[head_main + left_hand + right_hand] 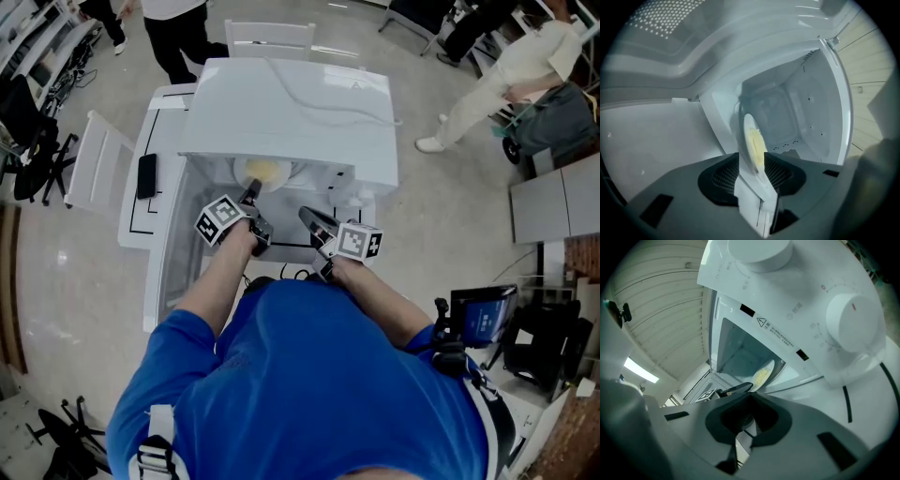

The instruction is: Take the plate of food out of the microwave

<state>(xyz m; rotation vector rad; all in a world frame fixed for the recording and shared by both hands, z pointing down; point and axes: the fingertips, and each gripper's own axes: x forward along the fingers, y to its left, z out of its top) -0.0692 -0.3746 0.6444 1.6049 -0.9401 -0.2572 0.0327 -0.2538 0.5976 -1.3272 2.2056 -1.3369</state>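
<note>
A white microwave stands on a white table with its door swung open toward me on the left. Inside lies a white plate with yellow food. My left gripper reaches into the cavity. In the left gripper view its jaws stand wide, the plate's rim sits between them, and a gap shows on each side. My right gripper hangs in front of the control panel, right of the opening, with its fingers together and nothing in them. In the right gripper view the plate shows past the left gripper.
Two round knobs stick out of the panel close to the right gripper. A black flat device lies on the table left of the microwave. White chairs stand left and behind. People stand at the back and at the right.
</note>
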